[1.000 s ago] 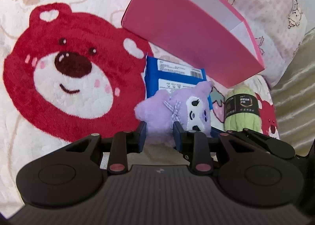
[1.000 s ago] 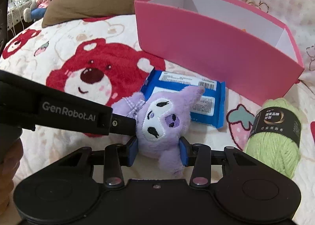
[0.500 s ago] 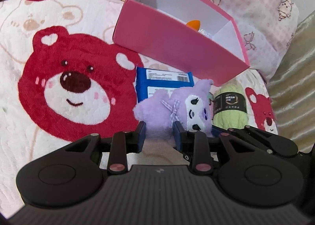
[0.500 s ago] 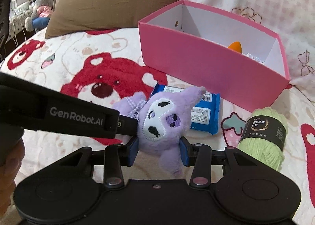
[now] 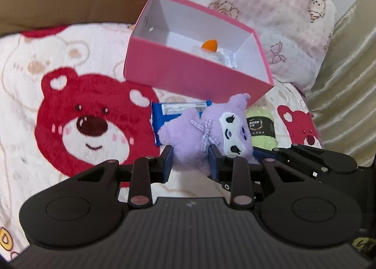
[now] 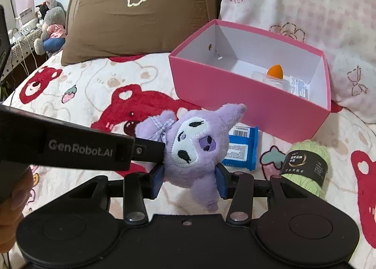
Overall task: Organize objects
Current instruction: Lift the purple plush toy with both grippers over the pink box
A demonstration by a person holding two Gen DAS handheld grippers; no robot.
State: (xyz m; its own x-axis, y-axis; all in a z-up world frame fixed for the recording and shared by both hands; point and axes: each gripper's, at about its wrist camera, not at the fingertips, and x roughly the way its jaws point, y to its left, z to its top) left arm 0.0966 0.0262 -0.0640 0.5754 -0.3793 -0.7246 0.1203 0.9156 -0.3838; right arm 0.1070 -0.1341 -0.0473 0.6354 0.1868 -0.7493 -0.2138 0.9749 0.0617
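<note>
1. The left gripper (image 5: 190, 160) and the right gripper (image 6: 189, 176) are both clenching the purple plush toy (image 6: 192, 149); the left is gripping its body, the right its head.
2. The toy is hanging at centre frame in both views, now lifted clear of the bear-print blanket (image 5: 77, 95); a second ago it was lying low against the blue packet (image 6: 242, 149).
3. The pink box (image 6: 244, 99) is sitting in the upper right of the right wrist view, and its interior is showing more than before, revealing an orange item (image 6: 275, 72) inside.
4. The green yarn ball (image 6: 307, 165) is resting at the right, just beside the packet.
</note>
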